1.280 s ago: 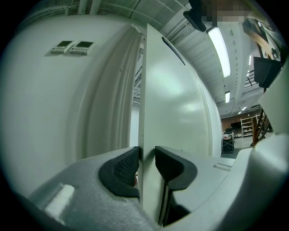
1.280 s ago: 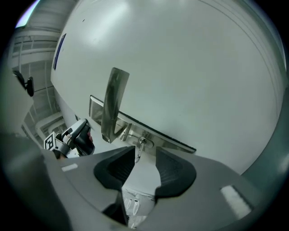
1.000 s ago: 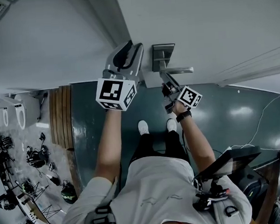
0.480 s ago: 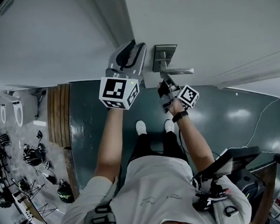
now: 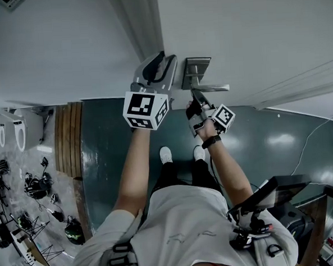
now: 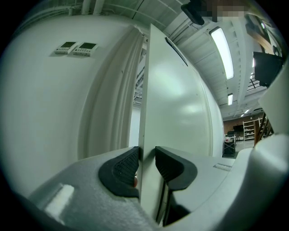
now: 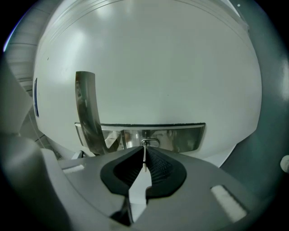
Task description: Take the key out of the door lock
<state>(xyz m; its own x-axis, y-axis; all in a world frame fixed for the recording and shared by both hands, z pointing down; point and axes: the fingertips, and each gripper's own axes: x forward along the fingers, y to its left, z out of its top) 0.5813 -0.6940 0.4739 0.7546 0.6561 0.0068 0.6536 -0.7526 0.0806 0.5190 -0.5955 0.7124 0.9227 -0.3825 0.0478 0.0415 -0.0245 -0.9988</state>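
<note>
A thin metal key [image 7: 144,157] sticks out of the keyhole in the shiny lock plate [image 7: 180,137] on the white door [image 7: 149,58]. My right gripper [image 7: 144,163] is closing its jaws, and the ribbed pads meet both sides of the key's blade. In the head view the right gripper [image 5: 197,97] sits just under the lock plate [image 5: 196,69] and its lever handle [image 5: 213,88]; the key is hidden there. My left gripper [image 6: 146,165] is clamped on the door's free edge [image 6: 145,108], one pad on each face. It shows beside the lock as the left gripper [image 5: 158,64].
The curved lever handle [image 7: 87,108] rises at the left of the keyhole. A white wall [image 6: 58,99] with two small wall panels [image 6: 76,47] lies left of the door. Below are dark green floor [image 5: 111,144], a wooden strip [image 5: 69,138] and scattered gear [image 5: 40,188].
My right gripper has moved up to the lock plate and its jaws have come together around the key. The left gripper stays on the door edge.
</note>
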